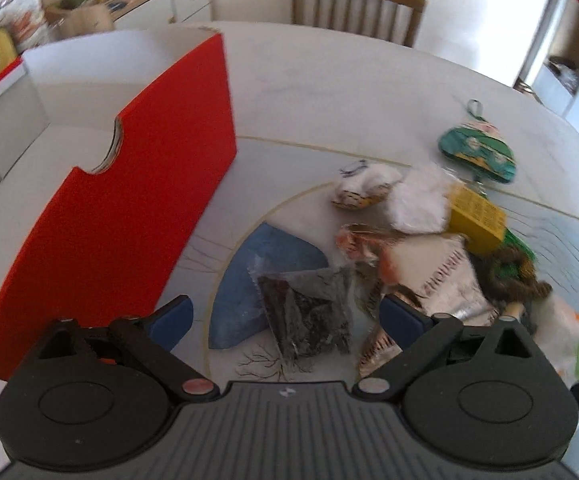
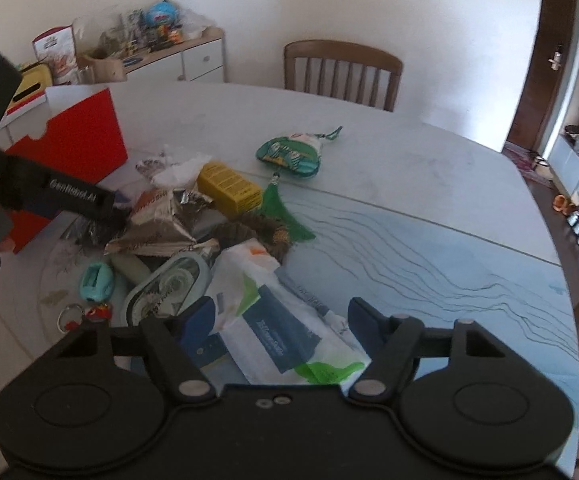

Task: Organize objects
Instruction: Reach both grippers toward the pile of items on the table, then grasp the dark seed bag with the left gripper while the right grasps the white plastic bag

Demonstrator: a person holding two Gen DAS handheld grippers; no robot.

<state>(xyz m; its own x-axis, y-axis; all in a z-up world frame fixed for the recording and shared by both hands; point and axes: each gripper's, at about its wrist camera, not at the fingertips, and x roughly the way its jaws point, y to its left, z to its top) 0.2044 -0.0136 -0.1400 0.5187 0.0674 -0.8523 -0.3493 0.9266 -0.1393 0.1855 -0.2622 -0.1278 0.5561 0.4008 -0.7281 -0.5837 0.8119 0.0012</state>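
Observation:
A pile of small objects lies on the round white table (image 2: 429,168). My left gripper (image 1: 285,316) is open and empty, above a clear packet of dark dried bits (image 1: 309,312). A red open-topped box (image 1: 129,184) stands to its left; it also shows in the right wrist view (image 2: 81,148). My right gripper (image 2: 279,318) is open and empty, over a white, green and blue wipes pack (image 2: 285,320). The pile holds a yellow box (image 2: 229,186), a green embroidered pouch (image 2: 291,156) and foil snack packets (image 2: 161,220).
A wooden chair (image 2: 341,68) stands at the table's far side. A cluttered sideboard (image 2: 169,52) is at the back left. A teal clip (image 2: 95,282), a key ring (image 2: 69,318) and an oval tin (image 2: 169,288) lie near the front left. The left gripper's body (image 2: 17,184) reaches in from the left.

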